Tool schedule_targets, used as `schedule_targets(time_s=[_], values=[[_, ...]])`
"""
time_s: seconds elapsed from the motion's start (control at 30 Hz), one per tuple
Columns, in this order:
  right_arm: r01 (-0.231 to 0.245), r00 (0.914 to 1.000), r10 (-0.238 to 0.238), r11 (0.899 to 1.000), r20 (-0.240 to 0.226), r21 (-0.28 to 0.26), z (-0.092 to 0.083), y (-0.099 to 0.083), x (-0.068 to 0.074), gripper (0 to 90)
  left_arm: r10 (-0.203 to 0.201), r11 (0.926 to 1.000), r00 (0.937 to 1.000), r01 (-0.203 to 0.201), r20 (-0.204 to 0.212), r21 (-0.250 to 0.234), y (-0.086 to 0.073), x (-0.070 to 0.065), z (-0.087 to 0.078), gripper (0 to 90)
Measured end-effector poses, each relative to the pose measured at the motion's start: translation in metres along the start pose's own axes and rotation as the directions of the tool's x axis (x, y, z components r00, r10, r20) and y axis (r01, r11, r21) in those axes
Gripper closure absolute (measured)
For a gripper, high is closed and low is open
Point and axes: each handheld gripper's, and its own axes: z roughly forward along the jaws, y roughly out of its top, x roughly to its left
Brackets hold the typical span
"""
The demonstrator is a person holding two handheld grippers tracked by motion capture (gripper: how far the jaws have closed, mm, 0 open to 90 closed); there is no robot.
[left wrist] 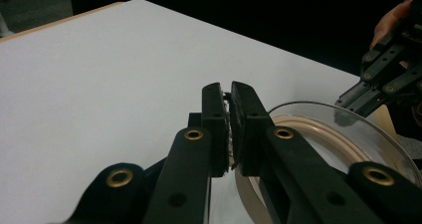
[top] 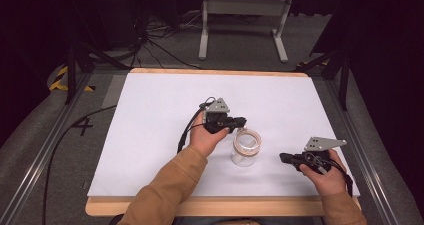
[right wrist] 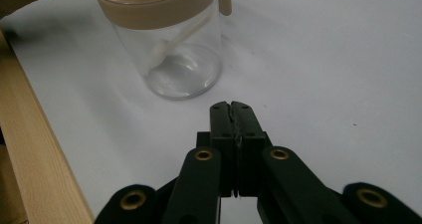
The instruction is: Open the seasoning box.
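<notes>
A clear glass jar (top: 246,148) with a beige rim stands on the white sheet near the front middle of the table. In the right gripper view the jar (right wrist: 169,50) holds a thin beige stick that leans against its wall. My left gripper (top: 241,120) hovers just behind and above the jar's rim (left wrist: 318,129), jaws shut (left wrist: 230,87), and I see nothing gripped between them. My right gripper (top: 283,157) sits low to the right of the jar and points at it, jaws shut and empty (right wrist: 230,104). The left gripper view shows the right gripper (left wrist: 348,97) beyond the jar.
The white sheet (top: 165,115) covers a wooden board (top: 210,206) whose front edge lies close to the jar. Metal rails (top: 45,160) run along both sides of the table. A grey stand (top: 245,7) and cables lie on the floor behind.
</notes>
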Motion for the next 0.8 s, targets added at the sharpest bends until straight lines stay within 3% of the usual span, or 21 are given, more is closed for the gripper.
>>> schedule_targets(time_s=[0.2,0.33,0.5,0.63,0.8], values=[[0.001,0.9995,-0.002,1.000,-0.030,-0.030,0.003,0.005,0.005,90.0,-0.003,1.0000,1.0000,0.003,0.002,0.000,0.000,0.001,0.000,88.1],[0.025,0.9959,-0.031,0.997,-0.085,-0.072,0.008,0.018,0.021,90.0,-0.004,1.0000,1.0000,0.004,0.003,0.002,0.000,0.001,0.000,88.0],[0.044,0.9941,-0.052,0.996,-0.095,-0.084,0.011,0.024,0.028,90.0,-0.012,0.9999,0.9999,0.012,0.004,0.001,0.000,0.001,0.000,88.2],[0.028,0.9921,-0.041,0.994,-0.119,-0.110,0.014,0.029,0.032,90.0,-0.013,0.9999,0.9999,0.013,0.002,0.006,0.000,0.001,0.000,88.2],[0.038,0.9915,-0.049,0.994,-0.120,-0.099,0.021,0.034,0.037,90.0,-0.018,0.9998,0.9998,0.018,0.009,-0.002,0.000,0.002,0.000,88.3]])
